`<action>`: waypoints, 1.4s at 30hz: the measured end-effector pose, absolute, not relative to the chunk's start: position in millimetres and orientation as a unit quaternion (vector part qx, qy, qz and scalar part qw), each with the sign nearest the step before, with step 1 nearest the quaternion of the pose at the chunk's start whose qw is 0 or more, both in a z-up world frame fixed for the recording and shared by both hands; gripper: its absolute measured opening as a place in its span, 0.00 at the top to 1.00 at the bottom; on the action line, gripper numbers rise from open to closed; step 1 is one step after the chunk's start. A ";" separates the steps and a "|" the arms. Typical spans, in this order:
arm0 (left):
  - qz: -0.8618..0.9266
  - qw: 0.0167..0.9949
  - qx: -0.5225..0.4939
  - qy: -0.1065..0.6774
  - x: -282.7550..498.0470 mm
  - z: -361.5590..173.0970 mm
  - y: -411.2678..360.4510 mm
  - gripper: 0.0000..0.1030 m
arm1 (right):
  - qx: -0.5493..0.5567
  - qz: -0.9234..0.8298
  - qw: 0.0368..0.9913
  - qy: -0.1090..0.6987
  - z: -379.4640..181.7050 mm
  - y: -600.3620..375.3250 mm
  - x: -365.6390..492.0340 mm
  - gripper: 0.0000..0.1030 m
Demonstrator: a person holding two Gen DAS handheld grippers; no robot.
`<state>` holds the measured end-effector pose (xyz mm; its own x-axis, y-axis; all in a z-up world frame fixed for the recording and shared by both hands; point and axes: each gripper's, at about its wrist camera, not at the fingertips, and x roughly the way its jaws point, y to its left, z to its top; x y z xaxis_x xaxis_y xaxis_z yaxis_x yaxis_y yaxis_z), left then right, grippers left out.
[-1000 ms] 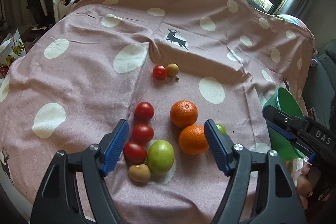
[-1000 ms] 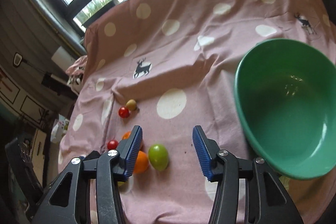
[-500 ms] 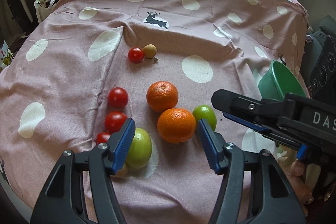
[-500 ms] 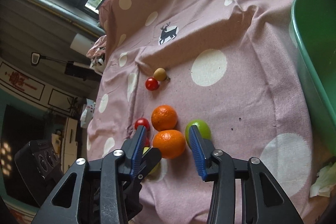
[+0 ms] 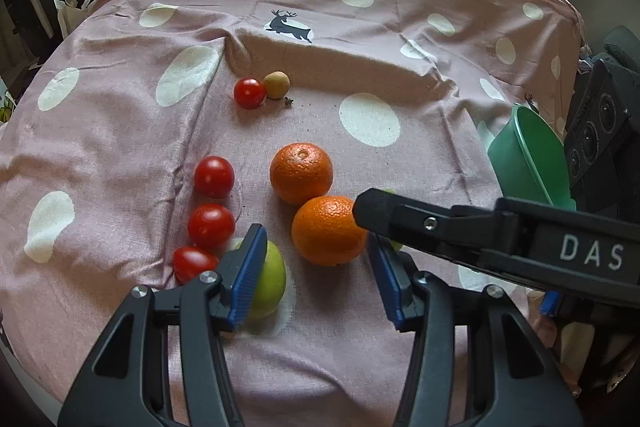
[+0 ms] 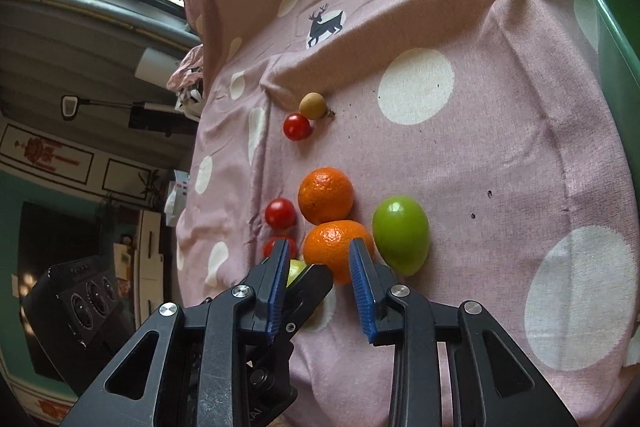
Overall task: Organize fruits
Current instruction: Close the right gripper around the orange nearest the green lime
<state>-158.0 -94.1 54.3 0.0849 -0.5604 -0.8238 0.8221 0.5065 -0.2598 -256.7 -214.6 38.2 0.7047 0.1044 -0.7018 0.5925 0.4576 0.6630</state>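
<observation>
While both sets of jaws are closing without yet pressing on anything, the left gripper [image 5: 318, 281] and right gripper [image 6: 320, 285] frame the same near orange [image 5: 329, 230], dimpled and round, on the wrinkled spotted cloth [image 5: 120, 131]. This looks like the picking step; next, one gripper should yield. Smooth tomatoes [image 5: 214, 175] and a glossy green fruit [image 6: 401, 234] lie beside it; the green bowl [image 5: 532, 159] sits well apart.

left gripper [image 5: 318, 273]: pitched steeply down, fingers [image 5: 248, 273] closing, pads not yet pressing anything | right gripper [image 6: 320, 285]: angled down, crossing in from the right just ahead of the left's fingers, its own fingers [image 6: 362, 287] narrow and closing, nothing clamped
</observation>
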 end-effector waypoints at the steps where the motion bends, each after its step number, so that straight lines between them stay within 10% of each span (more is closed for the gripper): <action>1: -0.479 0.723 0.138 0.479 -158.6 54.5 -94.2 0.50 | 0.496 -0.159 0.777 0.354 37.9 -214.7 -256.1 0.67; 42: -0.475 0.734 0.164 0.456 -156.8 43.1 -109.8 0.39 | 0.491 -0.190 0.761 0.379 17.1 -216.9 -239.3 0.58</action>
<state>-156.8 -109.8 43.1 0.1313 -0.5478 -0.8262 0.8478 0.4940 -0.1928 -239.2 -216.9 17.1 0.6399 0.0833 -0.7639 0.6617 0.4456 0.6029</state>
